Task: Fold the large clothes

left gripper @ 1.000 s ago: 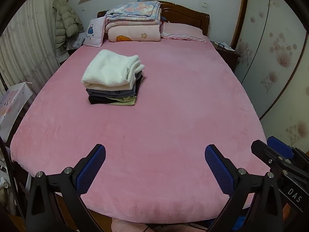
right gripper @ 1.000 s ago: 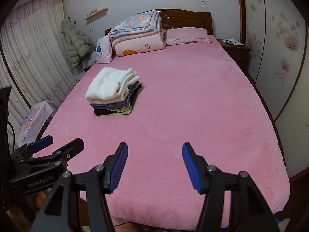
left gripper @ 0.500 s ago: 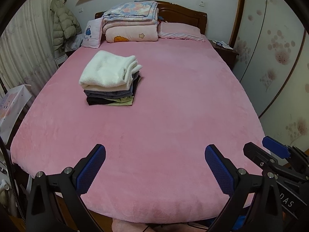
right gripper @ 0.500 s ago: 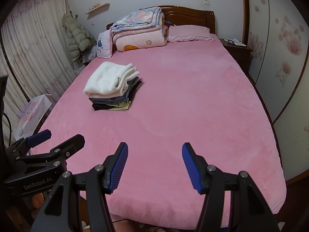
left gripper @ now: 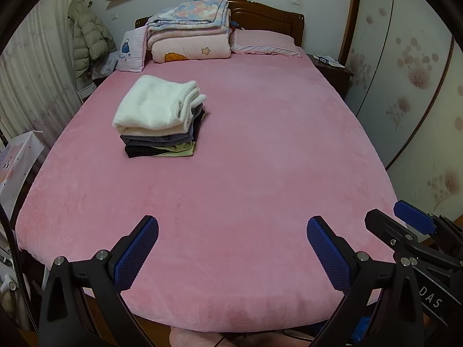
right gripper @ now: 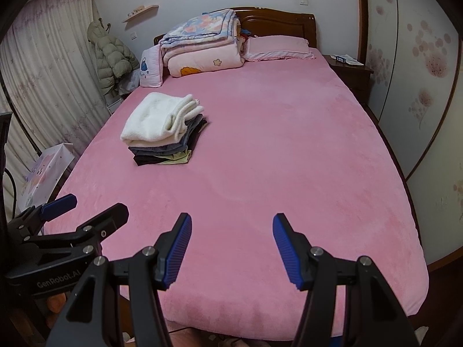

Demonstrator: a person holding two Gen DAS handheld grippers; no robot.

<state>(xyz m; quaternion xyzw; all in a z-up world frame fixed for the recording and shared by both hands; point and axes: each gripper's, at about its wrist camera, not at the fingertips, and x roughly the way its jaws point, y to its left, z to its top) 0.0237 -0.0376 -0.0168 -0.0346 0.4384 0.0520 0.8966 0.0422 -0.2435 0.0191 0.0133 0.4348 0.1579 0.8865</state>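
Our right tool [left gripper: 405, 225] is partly cut off; both tools gape empty, well short of the clothes stack [left gripper: 159, 118], left tool [left gripper: 231, 248].

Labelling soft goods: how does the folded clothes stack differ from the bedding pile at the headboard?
The folded clothes stack sits mid-bed toward the left; the bedding pile rests against the headboard. The clothes stack is thin garments, white fleecy on top, then grey, black and yellow-green; the bedding pile is thick quilts, floral over pink. The clothes stack looks smaller. Both are neatly folded on the pink bed.
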